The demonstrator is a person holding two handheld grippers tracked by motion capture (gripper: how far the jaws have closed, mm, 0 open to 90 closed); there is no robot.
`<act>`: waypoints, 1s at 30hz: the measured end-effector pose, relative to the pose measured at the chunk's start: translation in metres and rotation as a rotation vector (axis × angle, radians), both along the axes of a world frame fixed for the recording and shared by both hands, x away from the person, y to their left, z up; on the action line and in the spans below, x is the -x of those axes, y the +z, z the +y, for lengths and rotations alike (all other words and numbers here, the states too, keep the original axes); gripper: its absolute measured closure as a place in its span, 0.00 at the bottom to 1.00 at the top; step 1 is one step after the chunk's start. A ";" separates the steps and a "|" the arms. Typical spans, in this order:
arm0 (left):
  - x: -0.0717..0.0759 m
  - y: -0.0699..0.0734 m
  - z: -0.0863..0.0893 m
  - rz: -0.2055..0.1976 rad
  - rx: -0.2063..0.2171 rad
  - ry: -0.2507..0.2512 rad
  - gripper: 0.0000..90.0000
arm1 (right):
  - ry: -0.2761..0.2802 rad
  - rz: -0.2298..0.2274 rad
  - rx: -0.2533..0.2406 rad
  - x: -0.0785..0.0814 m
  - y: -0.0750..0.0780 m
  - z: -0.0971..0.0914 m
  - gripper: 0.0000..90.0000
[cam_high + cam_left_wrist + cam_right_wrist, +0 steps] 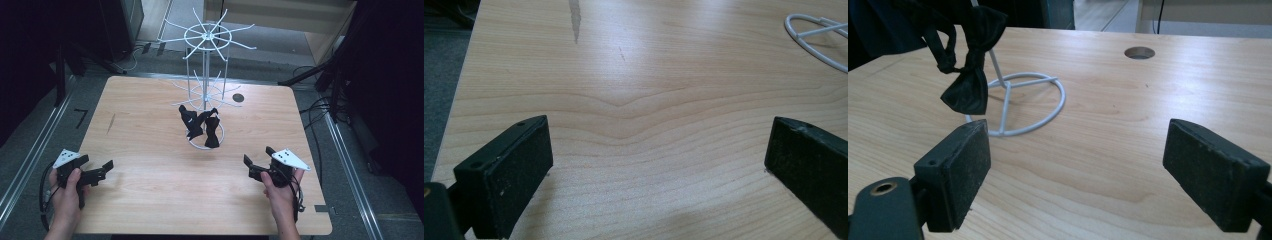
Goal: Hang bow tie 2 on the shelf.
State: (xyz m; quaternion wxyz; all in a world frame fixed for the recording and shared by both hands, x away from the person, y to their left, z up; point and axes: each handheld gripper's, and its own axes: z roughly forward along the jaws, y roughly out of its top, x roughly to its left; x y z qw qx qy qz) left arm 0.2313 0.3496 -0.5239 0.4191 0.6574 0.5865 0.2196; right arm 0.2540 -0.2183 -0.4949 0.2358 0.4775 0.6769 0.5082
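Near the front edge of the table: left gripper and right gripper, both gaping wide, holding nothing. Mid-table, hanging long axis upright from the white wire rack: black bow ties, ends pointing down.

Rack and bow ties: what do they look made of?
Rack: looks like thin metal wire with a glossy white coating; slender rods and a welded-looking ring base suggest that, though plastic can't be ruled out. Bow ties: black fabric, soft and matte to slightly satiny; one hangs in limp folds pinched at a knot. Table: light wood-grain top, probably laminate.
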 end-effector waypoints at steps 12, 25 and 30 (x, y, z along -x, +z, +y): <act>0.000 0.000 0.001 0.000 0.002 -0.002 0.00 | -0.045 0.022 -0.008 0.014 -0.010 -0.027 0.13; 0.000 0.000 0.001 -0.003 0.005 0.008 0.00 | -0.095 0.024 0.054 0.026 -0.018 -0.053 0.14; 0.001 0.000 0.001 -0.004 0.009 0.008 0.00 | -0.118 0.031 0.043 0.032 -0.020 -0.064 0.14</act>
